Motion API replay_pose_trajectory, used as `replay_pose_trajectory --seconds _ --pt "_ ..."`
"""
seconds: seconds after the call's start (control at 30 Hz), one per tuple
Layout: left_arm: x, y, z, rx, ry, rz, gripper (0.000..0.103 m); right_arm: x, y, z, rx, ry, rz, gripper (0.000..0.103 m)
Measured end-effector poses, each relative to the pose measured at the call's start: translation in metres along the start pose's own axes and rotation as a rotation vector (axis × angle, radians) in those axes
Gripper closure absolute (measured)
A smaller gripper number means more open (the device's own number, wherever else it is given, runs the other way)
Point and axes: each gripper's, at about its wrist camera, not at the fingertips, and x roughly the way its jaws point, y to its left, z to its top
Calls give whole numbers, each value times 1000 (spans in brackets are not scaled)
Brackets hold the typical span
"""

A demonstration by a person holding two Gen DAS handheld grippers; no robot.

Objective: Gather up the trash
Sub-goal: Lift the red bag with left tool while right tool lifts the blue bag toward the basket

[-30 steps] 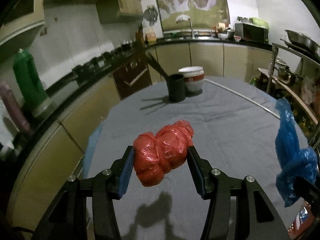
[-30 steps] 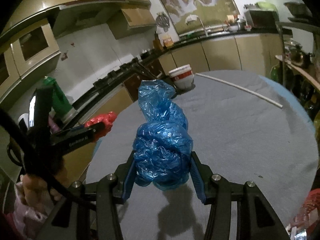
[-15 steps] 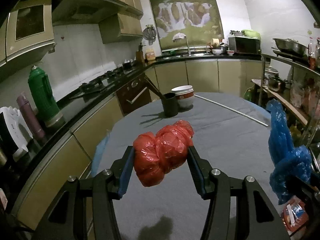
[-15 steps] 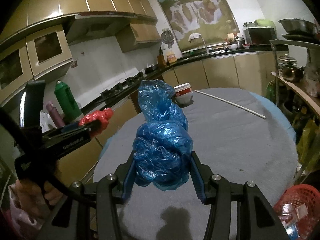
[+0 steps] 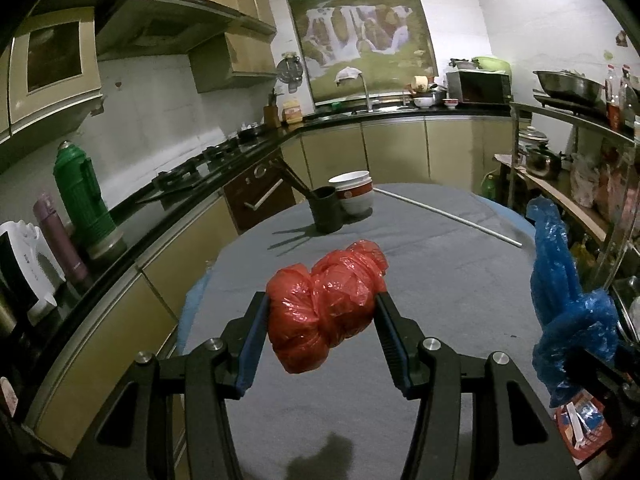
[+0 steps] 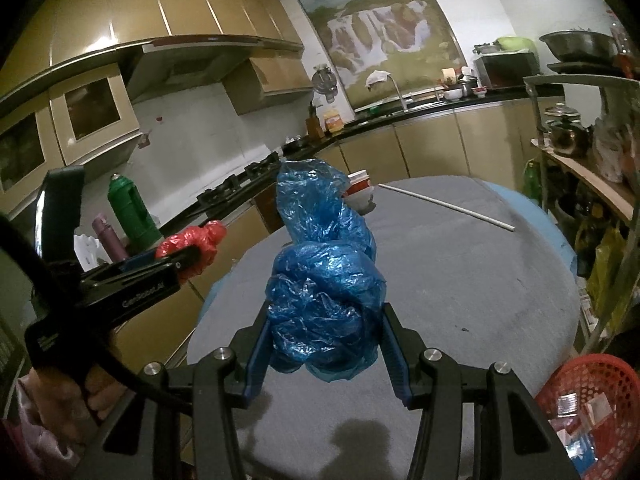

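Below and right of the right gripper (image 6: 325, 334), which pinches a blue bag (image 6: 326, 300), sits the red basket (image 6: 592, 396); left gripper (image 5: 320, 318), farther away, pinches a red bag (image 5: 324, 300).

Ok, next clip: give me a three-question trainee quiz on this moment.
1. True or false: the red bag lies flat on the grey table.
2. Which gripper holds the blue bag? A) left gripper B) right gripper C) neither
3. Fill in: the red basket sits at the lower ____ of the right wrist view.

Key
1. False: the left gripper holds it clear above the table.
2. B: the right gripper is clamped on it.
3. Right, beside the table's edge, with small packets inside.
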Motion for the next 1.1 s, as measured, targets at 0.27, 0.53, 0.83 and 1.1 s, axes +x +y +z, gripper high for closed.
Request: replay_pose_trajectory --seconds 0.27,0.53,0.83,1.1 --pt "-2 -19 -1 32 -3 -14 48 -3 0 -1 23 -9 -11 50" --pt "-1 -39 -2 66 6 -30 48 -3 -1 -5 56 -8 -26 50" --pt "2 -65 -2 110 18 -59 48 -3 3 -5 79 -21 -42 50" --pt "3 -87 -2 147 28 -77 48 -6 2 -12 110 -30 -65 50"
